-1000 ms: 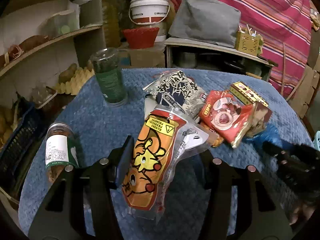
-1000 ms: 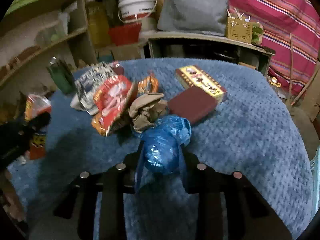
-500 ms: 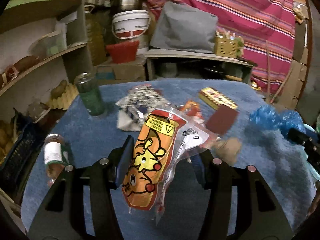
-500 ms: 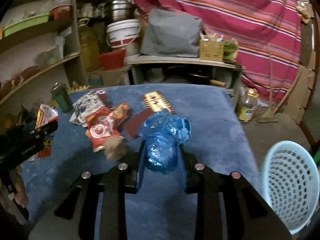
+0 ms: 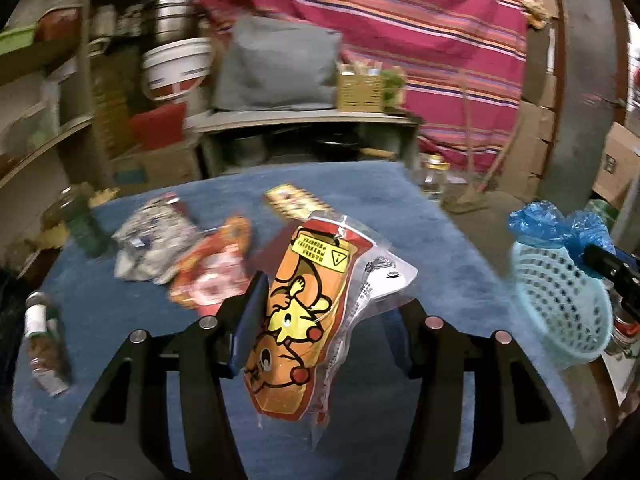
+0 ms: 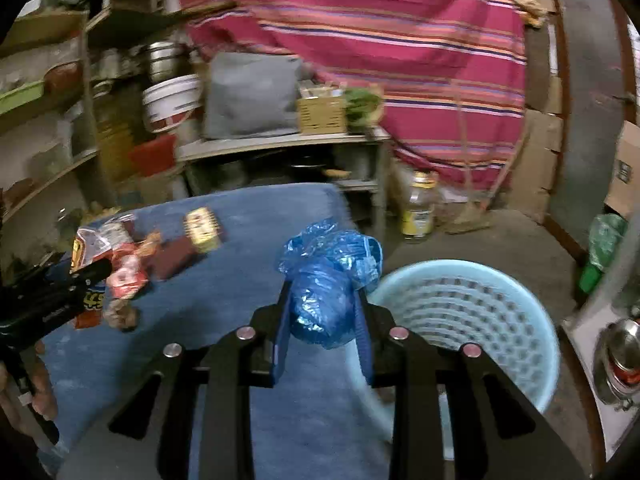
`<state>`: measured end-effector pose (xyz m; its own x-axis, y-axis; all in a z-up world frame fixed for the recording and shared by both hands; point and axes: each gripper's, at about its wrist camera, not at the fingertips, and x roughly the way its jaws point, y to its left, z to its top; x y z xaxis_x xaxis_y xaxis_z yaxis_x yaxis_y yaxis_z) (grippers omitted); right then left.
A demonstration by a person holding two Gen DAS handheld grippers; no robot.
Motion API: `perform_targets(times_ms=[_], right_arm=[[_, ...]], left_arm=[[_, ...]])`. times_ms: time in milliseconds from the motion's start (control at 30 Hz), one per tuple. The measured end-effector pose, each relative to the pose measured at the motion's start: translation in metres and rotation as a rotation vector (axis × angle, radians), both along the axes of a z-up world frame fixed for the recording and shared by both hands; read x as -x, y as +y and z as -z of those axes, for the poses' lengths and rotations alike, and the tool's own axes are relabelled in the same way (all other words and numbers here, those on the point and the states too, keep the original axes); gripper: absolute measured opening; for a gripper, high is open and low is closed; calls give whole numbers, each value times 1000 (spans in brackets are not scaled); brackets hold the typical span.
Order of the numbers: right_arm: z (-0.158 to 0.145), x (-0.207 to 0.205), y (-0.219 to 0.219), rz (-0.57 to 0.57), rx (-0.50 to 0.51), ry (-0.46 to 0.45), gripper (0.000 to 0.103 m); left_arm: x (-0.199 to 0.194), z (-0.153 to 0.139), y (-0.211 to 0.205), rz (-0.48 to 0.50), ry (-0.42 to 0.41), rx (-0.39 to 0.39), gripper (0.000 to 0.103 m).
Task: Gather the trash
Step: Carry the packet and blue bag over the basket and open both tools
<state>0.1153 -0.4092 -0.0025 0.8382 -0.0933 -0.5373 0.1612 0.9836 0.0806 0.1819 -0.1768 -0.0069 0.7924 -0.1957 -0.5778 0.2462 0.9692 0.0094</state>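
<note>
My left gripper (image 5: 320, 320) is shut on an orange snack wrapper (image 5: 296, 320) with a cartoon animal, held above the blue table cover (image 5: 420, 232). My right gripper (image 6: 322, 312) is shut on a crumpled blue plastic bag (image 6: 324, 280) at the table's right edge, beside the rim of a pale blue mesh basket (image 6: 460, 304). In the left wrist view that blue plastic bag (image 5: 548, 224) hangs over the pale blue mesh basket (image 5: 560, 300) at the right. Other wrappers lie on the table: a red one (image 5: 212, 276), a silver-black one (image 5: 156, 240) and a yellow box (image 5: 296, 200).
Two jars (image 5: 44, 340) (image 5: 76, 216) stand at the table's left side. A low shelf unit (image 5: 304, 136) with a grey cushion and a white bucket (image 5: 176, 64) stands behind the table. A yellow bottle (image 6: 418, 208) sits on the floor near a striped cloth. Cardboard boxes (image 5: 616, 164) are stacked at the right.
Both grippers swung to the right with their loads and rose a little. The basket came into view, and the blue bag now hangs by its rim. The table's litter slid to the left in both views.
</note>
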Motion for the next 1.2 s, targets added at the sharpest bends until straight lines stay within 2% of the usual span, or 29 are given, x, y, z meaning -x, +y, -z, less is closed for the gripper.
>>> perform_targets(times_ms=[400,700,967,1200], right_arm=[[12,44,-108,171,-3,24,29],[41,46,-146,232,-40,65,29],[49,43,-156,252,-59,69,29],[52,41,-154,255,-62,80,29]], left_arm=[[19,12,-146,279,28,34,53],[17,35,-223,372,54,-21,53],[4,44,-250,389,75,-46,54],[-5,37,-262,403,83,-50,55]])
